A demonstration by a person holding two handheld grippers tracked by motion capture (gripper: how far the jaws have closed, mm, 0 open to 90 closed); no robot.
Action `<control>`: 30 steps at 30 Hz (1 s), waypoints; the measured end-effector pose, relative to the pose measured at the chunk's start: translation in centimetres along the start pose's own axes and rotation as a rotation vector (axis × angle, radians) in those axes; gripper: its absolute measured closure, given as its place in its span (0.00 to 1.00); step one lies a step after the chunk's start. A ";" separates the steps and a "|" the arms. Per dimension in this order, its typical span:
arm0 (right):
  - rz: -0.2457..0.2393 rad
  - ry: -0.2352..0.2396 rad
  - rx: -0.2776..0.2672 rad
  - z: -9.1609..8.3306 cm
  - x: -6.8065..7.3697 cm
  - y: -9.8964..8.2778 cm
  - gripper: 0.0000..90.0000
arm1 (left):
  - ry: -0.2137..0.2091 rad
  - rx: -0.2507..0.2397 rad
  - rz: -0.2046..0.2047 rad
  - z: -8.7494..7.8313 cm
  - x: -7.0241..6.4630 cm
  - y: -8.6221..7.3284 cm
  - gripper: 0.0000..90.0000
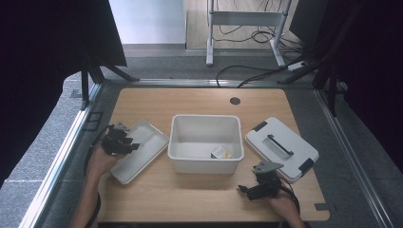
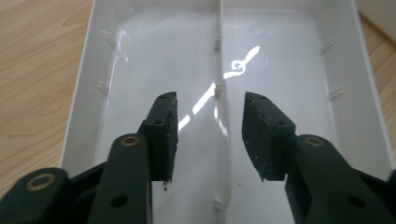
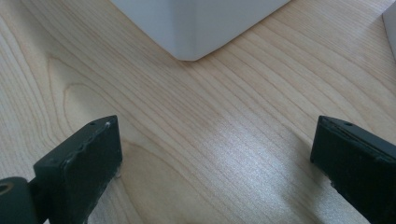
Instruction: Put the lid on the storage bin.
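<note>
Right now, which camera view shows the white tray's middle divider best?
The left gripper view: the divider runs up between the left gripper jaws, close and sharp, inside the white tray. The high view shows it as a faint line. The right gripper view faces the table.

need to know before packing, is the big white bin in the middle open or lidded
Open. The white bin has no cover on it; its lid lies flat on the table to its right, and a small box shows inside.

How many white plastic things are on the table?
3: a divided tray at the left, an open bin in the middle, a lid at the right. Nothing seems hidden.
</note>
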State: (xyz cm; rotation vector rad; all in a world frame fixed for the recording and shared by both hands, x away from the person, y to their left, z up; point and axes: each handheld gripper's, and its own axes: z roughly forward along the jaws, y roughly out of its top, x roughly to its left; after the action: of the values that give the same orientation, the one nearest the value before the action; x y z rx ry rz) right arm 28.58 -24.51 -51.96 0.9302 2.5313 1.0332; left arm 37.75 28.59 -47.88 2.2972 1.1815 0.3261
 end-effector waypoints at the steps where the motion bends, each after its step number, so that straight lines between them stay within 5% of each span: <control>1: 0.000 0.000 0.000 0.0 0.0 0.0 0.02 | -0.006 0.002 0.001 0.2 0.1 -0.1 0.68; 15: 0.000 0.000 0.000 0.0 0.0 0.0 0.02 | -0.073 0.057 0.021 1.2 0.3 -0.1 0.96; 20: -0.001 0.000 0.000 0.0 0.0 0.0 0.02 | -0.043 0.068 0.038 1.2 0.1 0.1 0.99; 30: -0.001 0.000 0.000 0.0 0.0 0.0 0.02 | -0.076 0.067 0.081 -0.2 0.4 0.9 0.99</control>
State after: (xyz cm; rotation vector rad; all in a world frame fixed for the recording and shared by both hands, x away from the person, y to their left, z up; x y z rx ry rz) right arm 28.58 -24.51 -51.96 0.9295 2.5310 1.0333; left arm 38.49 28.52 -47.27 2.3978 1.0791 0.2304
